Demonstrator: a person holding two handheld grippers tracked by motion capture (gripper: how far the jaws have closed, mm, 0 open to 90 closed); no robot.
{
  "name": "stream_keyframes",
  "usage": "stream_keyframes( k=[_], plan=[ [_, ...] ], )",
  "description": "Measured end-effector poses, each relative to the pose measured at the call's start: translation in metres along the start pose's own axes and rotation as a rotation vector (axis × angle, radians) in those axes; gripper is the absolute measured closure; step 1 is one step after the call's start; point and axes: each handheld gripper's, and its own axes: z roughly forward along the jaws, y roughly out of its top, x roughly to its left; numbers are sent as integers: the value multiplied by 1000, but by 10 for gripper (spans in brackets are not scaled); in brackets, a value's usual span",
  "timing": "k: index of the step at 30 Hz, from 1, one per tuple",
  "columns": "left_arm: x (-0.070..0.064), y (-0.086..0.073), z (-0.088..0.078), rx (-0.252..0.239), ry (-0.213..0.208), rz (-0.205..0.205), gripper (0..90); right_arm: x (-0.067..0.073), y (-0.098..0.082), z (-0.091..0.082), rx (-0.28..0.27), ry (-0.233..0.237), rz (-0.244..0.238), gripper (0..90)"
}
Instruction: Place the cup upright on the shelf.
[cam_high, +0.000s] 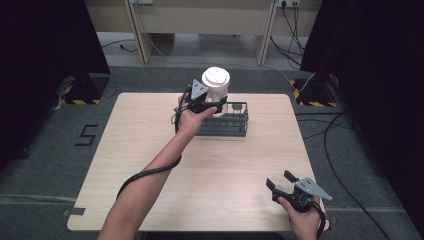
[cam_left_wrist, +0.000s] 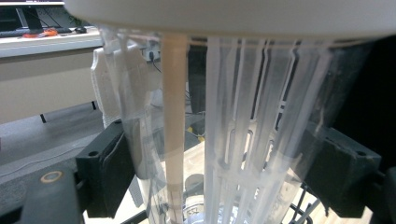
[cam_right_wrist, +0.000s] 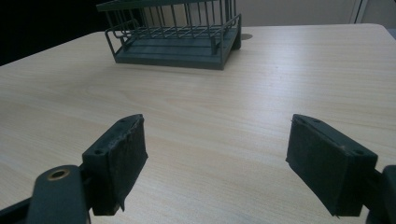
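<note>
A clear ribbed tumbler (cam_high: 218, 92) with a white lid (cam_high: 216, 78) hangs upright over the left end of a dark wire basket (cam_high: 235, 125) at the table's far middle. My left gripper (cam_high: 207, 106) is shut on the tumbler's side. In the left gripper view the tumbler (cam_left_wrist: 261, 140) sits between both black pads (cam_left_wrist: 109, 172), and a beige stick (cam_left_wrist: 174, 126) stands inside it. Near the front right corner my right gripper (cam_high: 279, 179) is open and holds nothing. In the right gripper view that gripper (cam_right_wrist: 217, 163) points across bare wood at the basket (cam_right_wrist: 177, 46).
The light wooden table (cam_high: 150, 150) has open surface on the left, middle and front. Behind it on the floor stand a pale bench's legs (cam_high: 140, 40). Cables (cam_high: 340, 125) lie on the floor at the right. Black curtains (cam_high: 45, 50) hang on both sides.
</note>
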Motion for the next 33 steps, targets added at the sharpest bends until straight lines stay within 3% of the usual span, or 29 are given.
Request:
stream_keyframes(
  k=[8,33],
  plan=[
    [4,-3,9,7,20,-19,173,0,0,0,-1,1,-3,204],
    [3,-24,27,61,37,-20,173,1,0,0,4,5,-11,204]
  ],
)
